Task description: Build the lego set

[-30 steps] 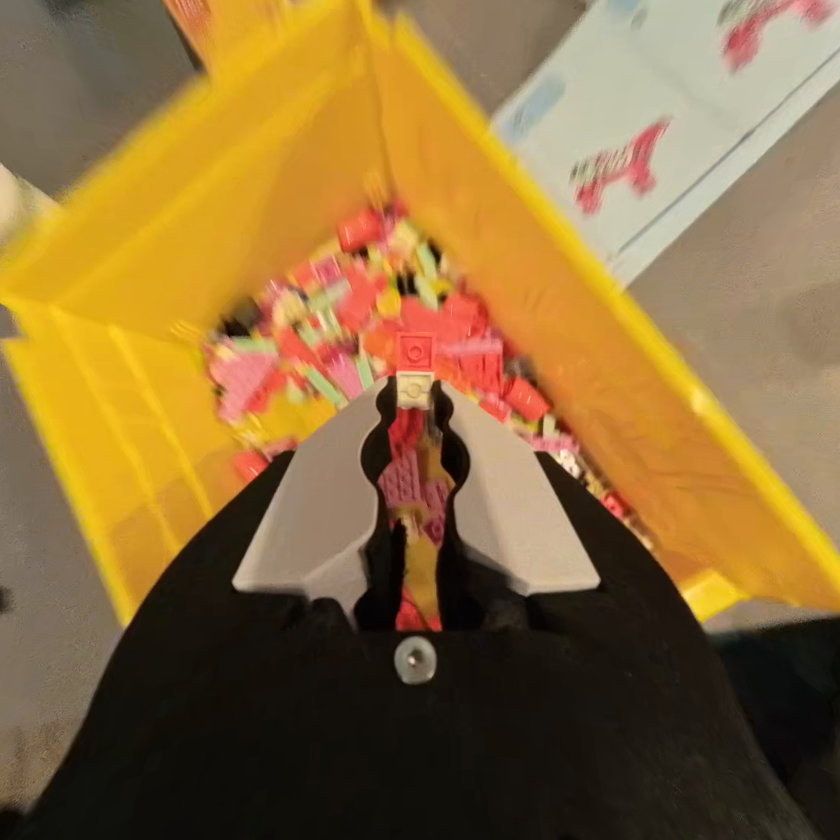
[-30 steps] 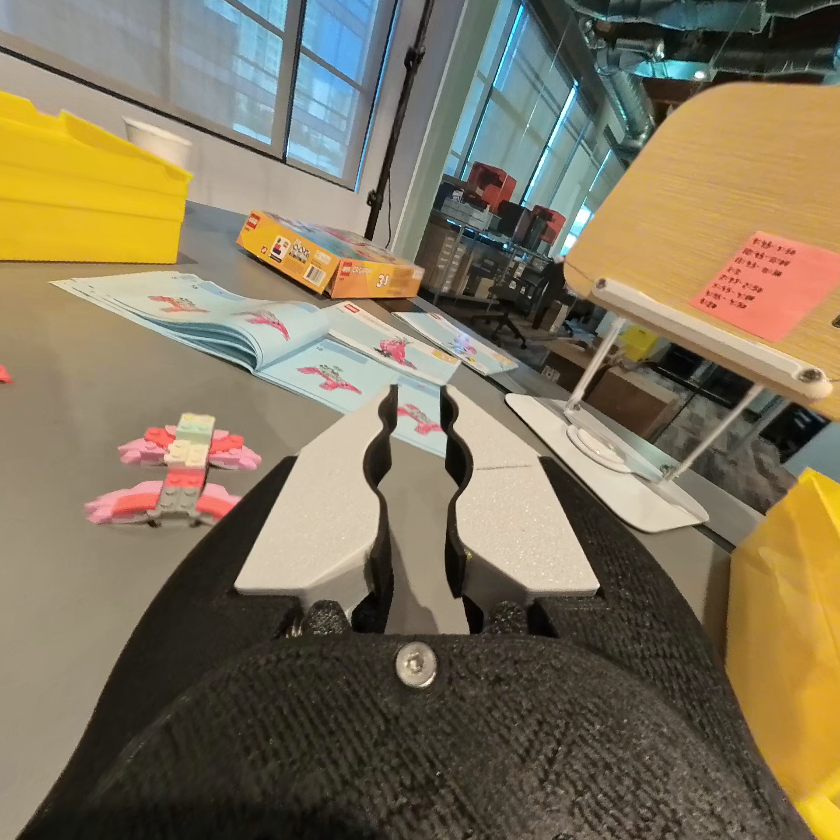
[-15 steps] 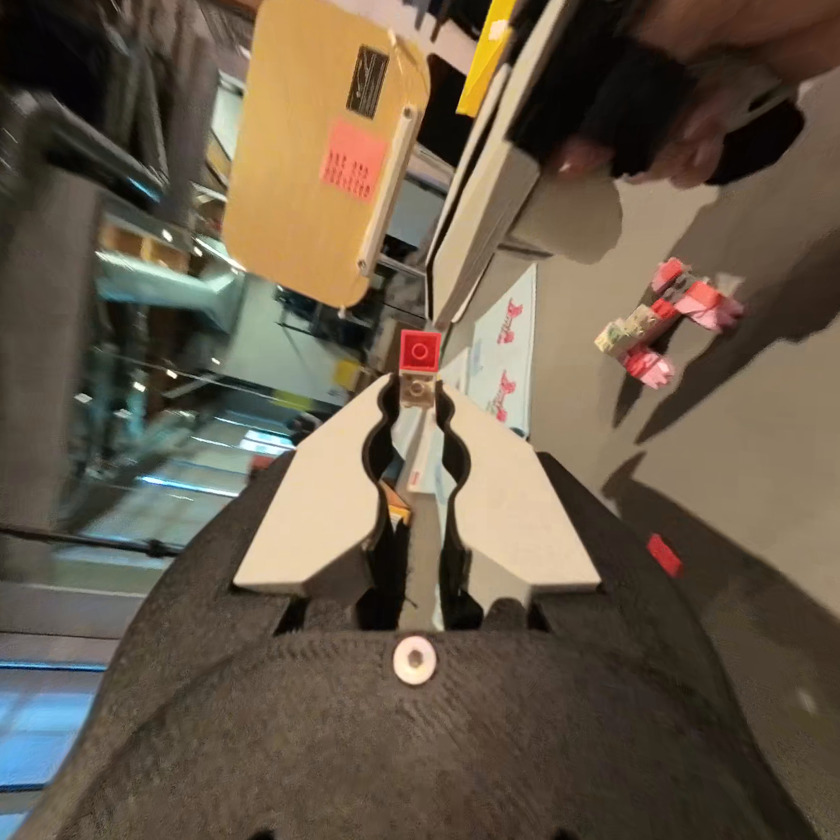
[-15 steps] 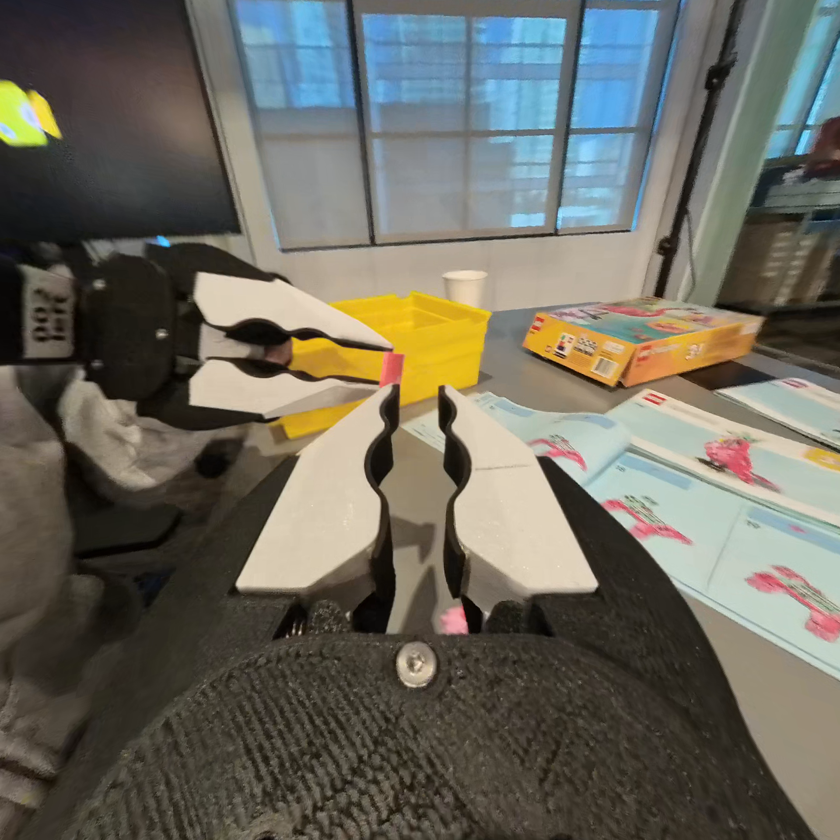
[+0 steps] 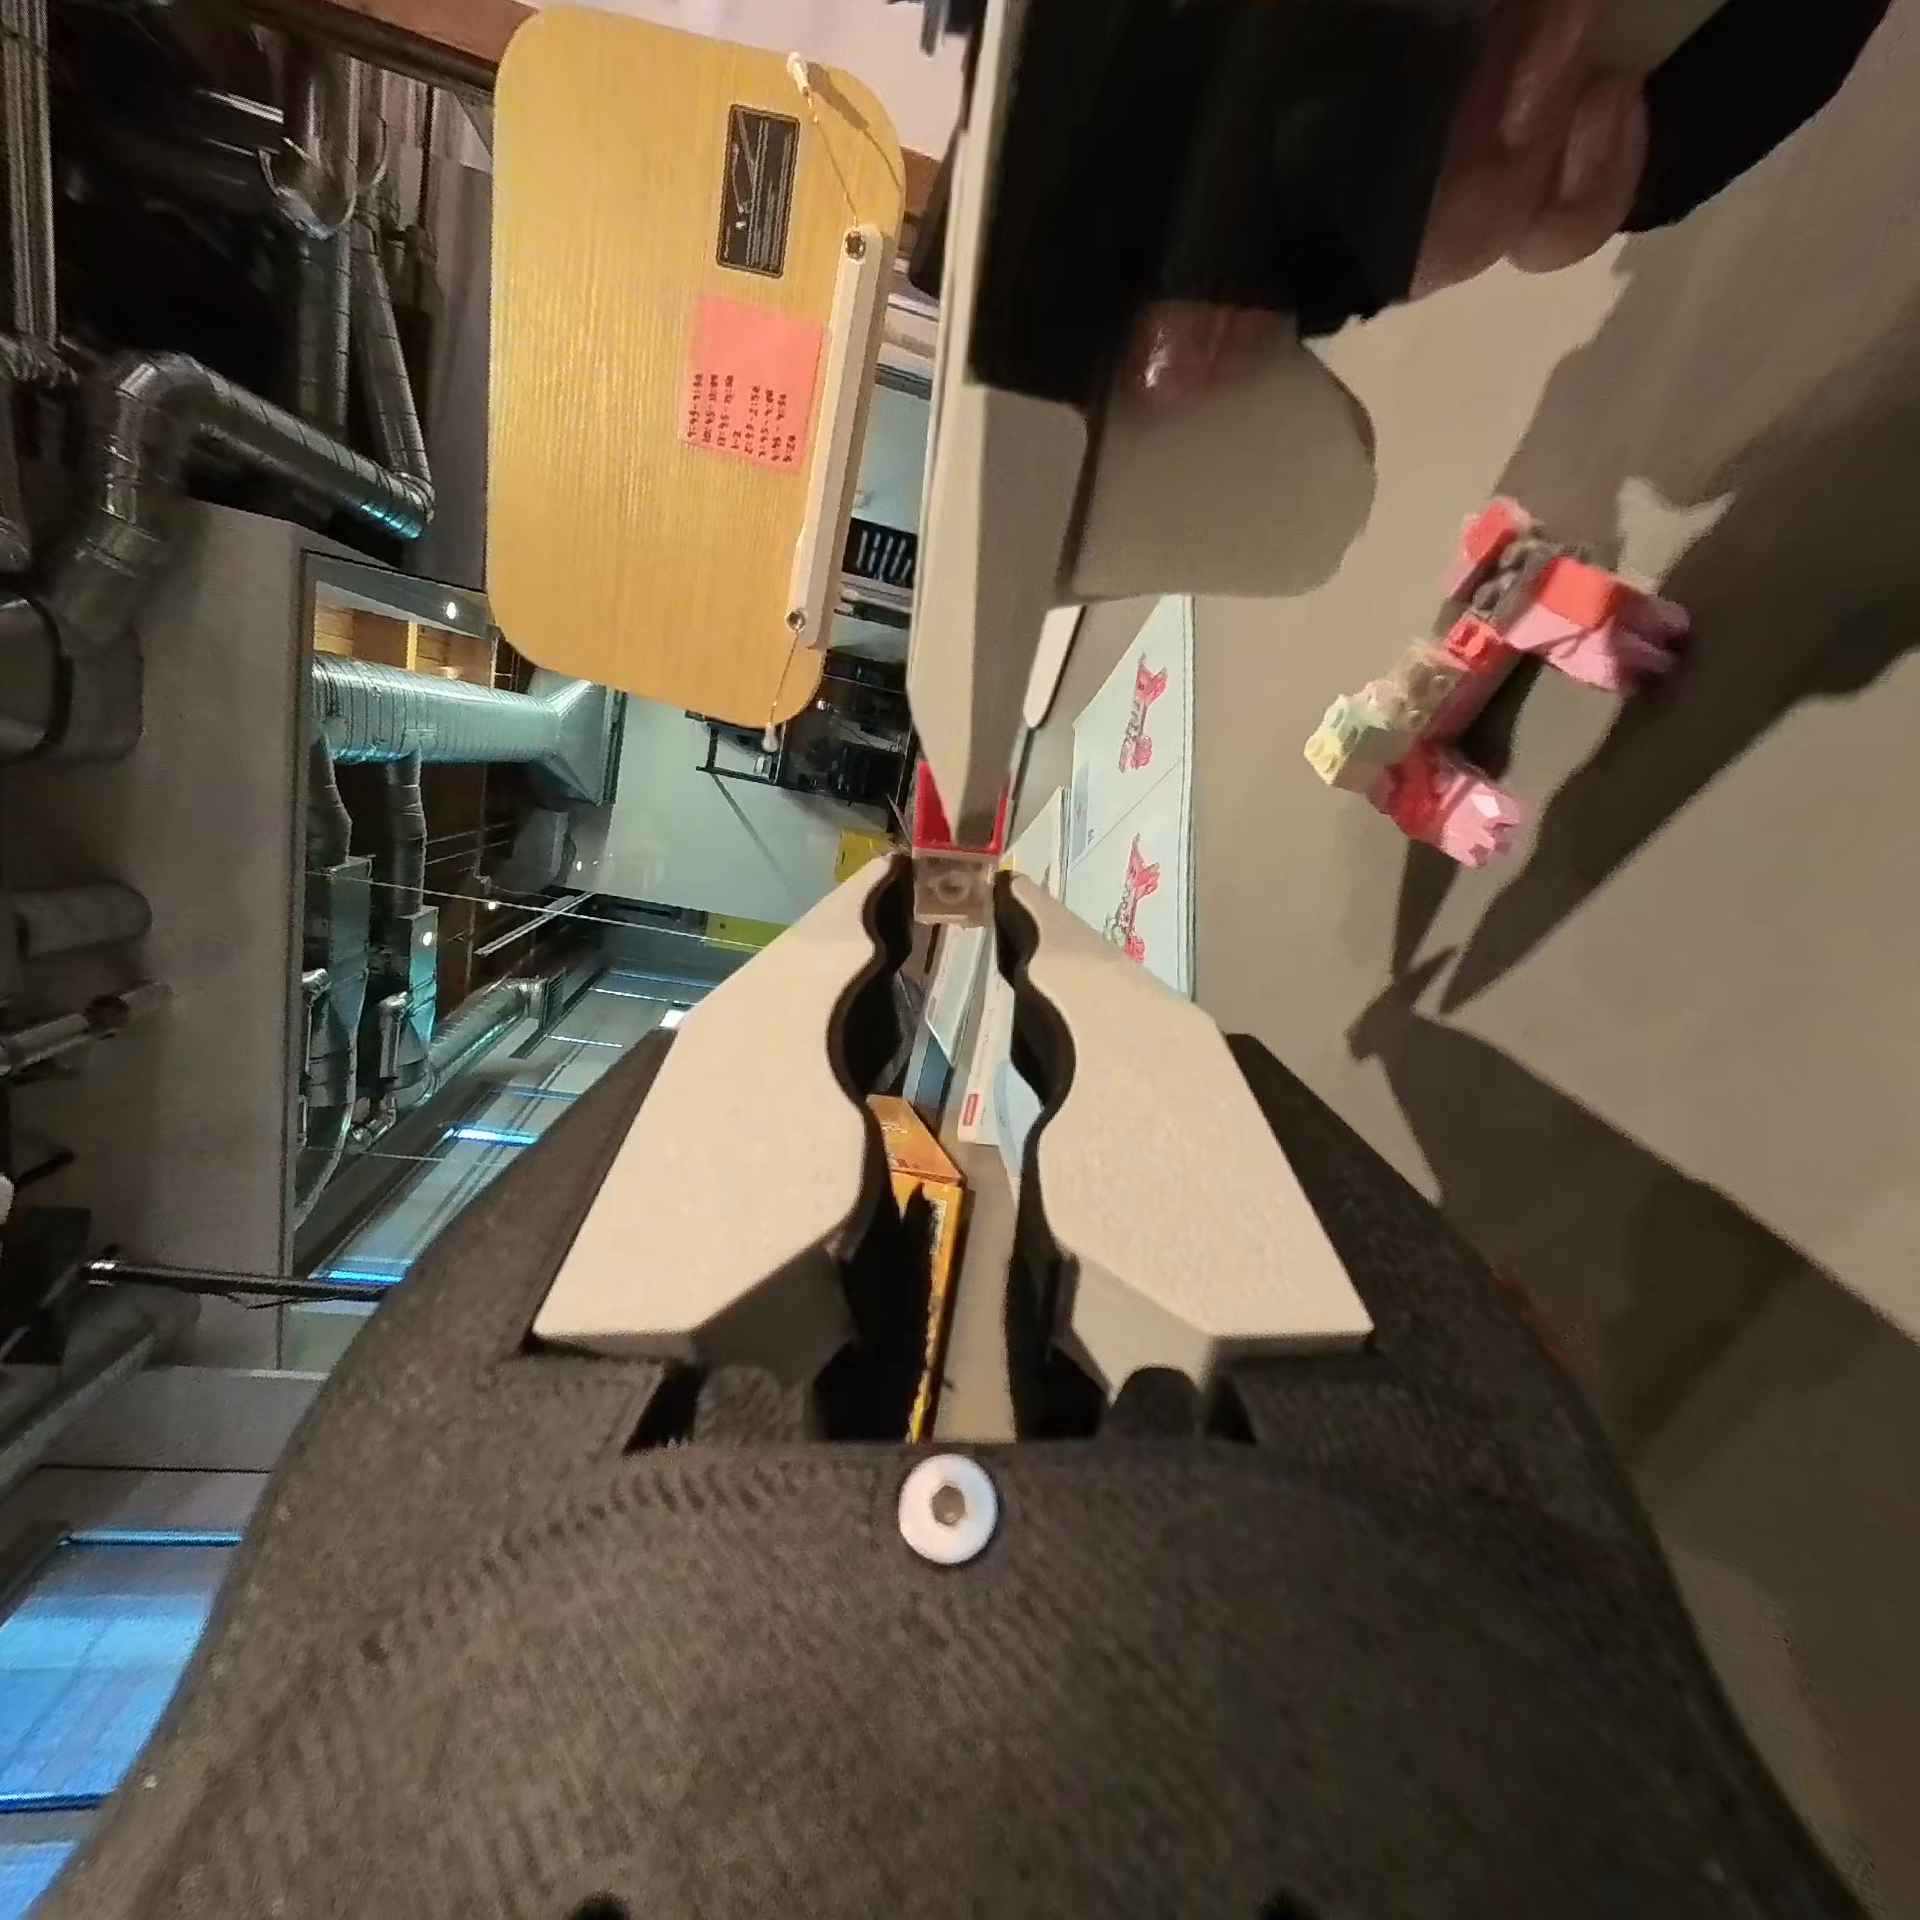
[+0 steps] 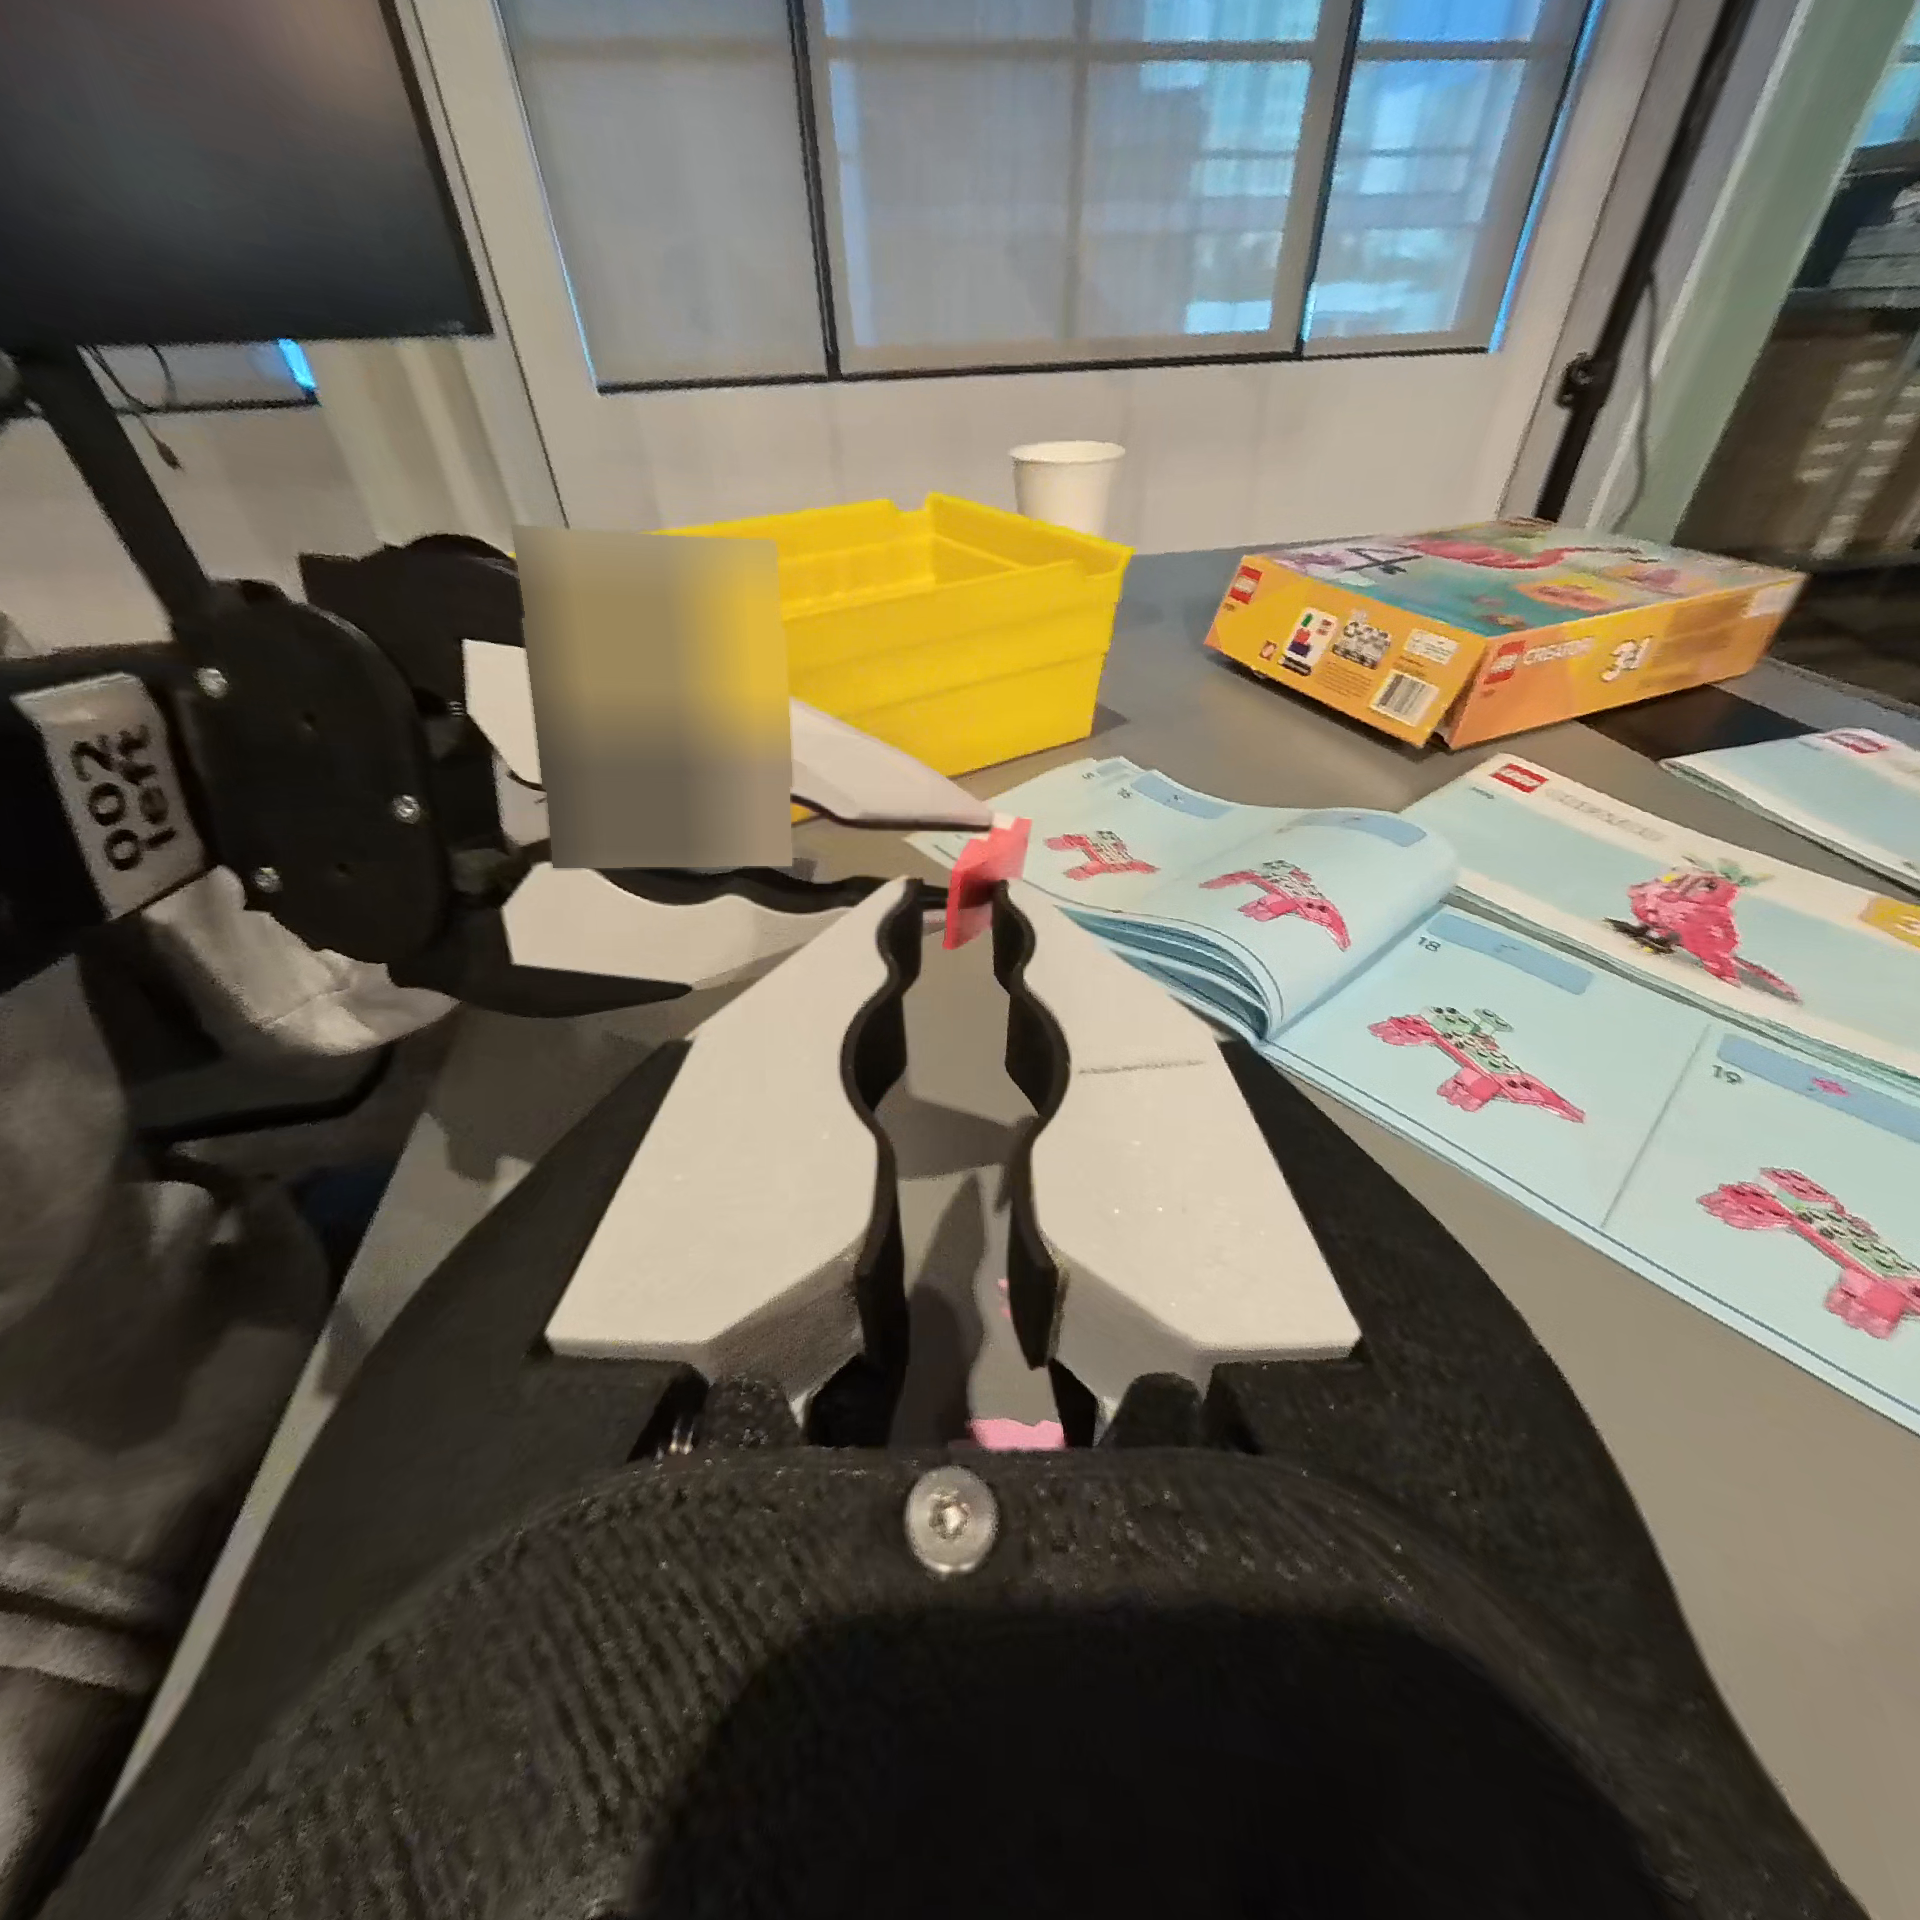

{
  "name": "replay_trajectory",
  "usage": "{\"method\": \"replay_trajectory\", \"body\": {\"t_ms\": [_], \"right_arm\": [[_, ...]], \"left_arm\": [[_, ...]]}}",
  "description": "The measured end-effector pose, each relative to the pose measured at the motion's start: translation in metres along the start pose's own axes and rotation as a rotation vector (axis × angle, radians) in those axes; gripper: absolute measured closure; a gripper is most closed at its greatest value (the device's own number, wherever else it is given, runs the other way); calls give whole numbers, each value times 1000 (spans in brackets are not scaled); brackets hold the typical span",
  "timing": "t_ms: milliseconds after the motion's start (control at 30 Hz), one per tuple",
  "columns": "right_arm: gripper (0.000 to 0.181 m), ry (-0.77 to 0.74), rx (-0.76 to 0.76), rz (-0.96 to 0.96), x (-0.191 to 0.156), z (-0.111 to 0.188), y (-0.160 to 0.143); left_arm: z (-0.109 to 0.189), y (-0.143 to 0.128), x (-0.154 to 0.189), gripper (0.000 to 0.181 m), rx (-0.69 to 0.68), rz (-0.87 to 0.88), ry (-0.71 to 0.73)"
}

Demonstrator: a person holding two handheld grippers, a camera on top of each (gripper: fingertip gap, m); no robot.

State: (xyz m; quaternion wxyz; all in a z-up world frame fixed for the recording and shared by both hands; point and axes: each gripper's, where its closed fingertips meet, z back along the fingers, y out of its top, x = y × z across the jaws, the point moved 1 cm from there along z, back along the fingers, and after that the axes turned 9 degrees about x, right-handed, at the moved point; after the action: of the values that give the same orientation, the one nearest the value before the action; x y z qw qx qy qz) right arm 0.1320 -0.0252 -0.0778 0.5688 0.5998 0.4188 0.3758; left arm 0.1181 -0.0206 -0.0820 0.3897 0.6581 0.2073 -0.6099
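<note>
While the left gripper [image 5: 954, 881] pinches a small tan piece joined to a red brick [image 5: 958, 821], the right gripper [image 6: 956, 896] closes around that brick.

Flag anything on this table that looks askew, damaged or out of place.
Only the lego box stands out: it rests tilted rather than flat, its near end flap hanging open. The instruction booklet lies open and the partly built pink model rests on the table; neither looks damaged.

Matt, grainy grey plastic jaws sit on a ridged black printed body. The counter [image 6: 1195, 727] is smooth matt grey. Yellow bins [image 6: 935, 634] are glossy plastic; the instruction booklet [image 6: 1299, 904] is smooth paper.
</note>
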Motion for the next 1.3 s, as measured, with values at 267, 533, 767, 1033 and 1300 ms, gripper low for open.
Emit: {"method": "replay_trajectory", "body": {"t_ms": [267,533,767,1033,1300], "right_arm": [[179,-54,-29,3,8,0,-6],[179,-116,-45,34,14,1,-8],[179,-112,-55,4,14,0,-12],[179,-110,-32,-64,16,0,-11],[179,-113,-33,-85,17,0,-13]], "left_arm": [[-1,-2,5,166,27,38,2],[-3,-11,10,143,1,76,20],[-7,-16,10,165,-26,-55,62],[-9,-14,9,165,-10,-44,91],[-12,-15,11,165,-28,-76,97]]}}
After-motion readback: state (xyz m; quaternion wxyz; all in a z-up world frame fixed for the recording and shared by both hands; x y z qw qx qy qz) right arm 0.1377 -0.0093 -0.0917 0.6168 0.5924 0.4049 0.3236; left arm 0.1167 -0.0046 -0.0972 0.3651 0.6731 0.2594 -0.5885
